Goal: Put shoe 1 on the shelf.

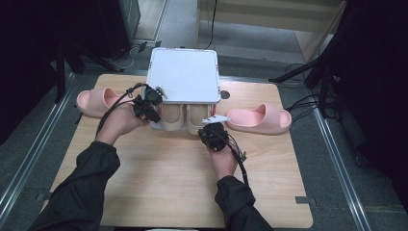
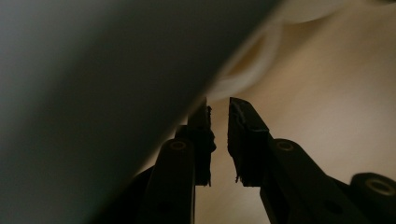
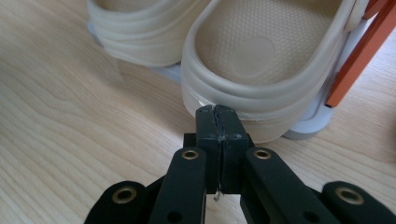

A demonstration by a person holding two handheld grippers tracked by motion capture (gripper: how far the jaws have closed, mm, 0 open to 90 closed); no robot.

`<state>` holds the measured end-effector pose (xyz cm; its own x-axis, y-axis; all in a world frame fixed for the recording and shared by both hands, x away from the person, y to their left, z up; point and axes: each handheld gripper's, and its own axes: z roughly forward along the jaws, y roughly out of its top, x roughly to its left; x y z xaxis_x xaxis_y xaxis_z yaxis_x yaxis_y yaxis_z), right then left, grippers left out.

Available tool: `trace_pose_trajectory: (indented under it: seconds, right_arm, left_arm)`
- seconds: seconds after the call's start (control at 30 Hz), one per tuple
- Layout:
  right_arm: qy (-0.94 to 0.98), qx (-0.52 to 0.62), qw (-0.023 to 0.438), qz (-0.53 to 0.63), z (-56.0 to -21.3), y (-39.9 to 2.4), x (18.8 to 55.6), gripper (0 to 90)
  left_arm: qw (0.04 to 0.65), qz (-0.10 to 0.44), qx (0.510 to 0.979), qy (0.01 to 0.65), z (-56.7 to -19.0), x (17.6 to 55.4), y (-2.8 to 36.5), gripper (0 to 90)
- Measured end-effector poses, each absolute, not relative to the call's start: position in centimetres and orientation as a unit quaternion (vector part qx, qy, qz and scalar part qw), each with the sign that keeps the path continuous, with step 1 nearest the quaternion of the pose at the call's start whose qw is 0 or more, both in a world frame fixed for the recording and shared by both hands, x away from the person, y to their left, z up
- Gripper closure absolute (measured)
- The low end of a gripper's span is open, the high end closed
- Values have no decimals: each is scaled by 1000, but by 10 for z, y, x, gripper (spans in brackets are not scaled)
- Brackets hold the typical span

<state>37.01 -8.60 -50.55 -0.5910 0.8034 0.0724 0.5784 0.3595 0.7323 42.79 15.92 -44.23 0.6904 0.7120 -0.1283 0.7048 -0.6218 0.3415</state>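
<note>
A: Right gripper (image 3: 219,109)?
B: Jaws together, empty, tips against the heel of the right beige slipper (image 3: 261,60) in the white box (image 1: 183,77).
A: Left gripper (image 2: 218,109)?
B: Jaws slightly apart at the box's left near corner; apparently gripping nothing.

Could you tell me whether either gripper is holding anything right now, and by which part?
Nothing is held. The right gripper is shut with its tips against the heel rim of the right beige slipper. The left gripper, slightly open, holds nothing beside the white rack.
</note>
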Motion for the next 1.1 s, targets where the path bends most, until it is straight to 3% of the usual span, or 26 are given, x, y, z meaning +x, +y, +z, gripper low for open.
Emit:
trace_pose_trajectory:
  seconds: [0.07, 0.23, 1.1]
  right_arm:
    - [804, 431, 148, 381, -505, -87, 371, 890]
    - [803, 429, 146, 388, -504, -88, 371, 890]
    - [808, 426, 153, 376, -499, -78, 391, 876]
  left_arm:
    - [224, 1, 896, 382, -444, 426, 161, 853]
    - [308, -14, 882, 357, -417, 416, 158, 856]
    - [349, 8, 867, 356, -388, 404, 174, 819]
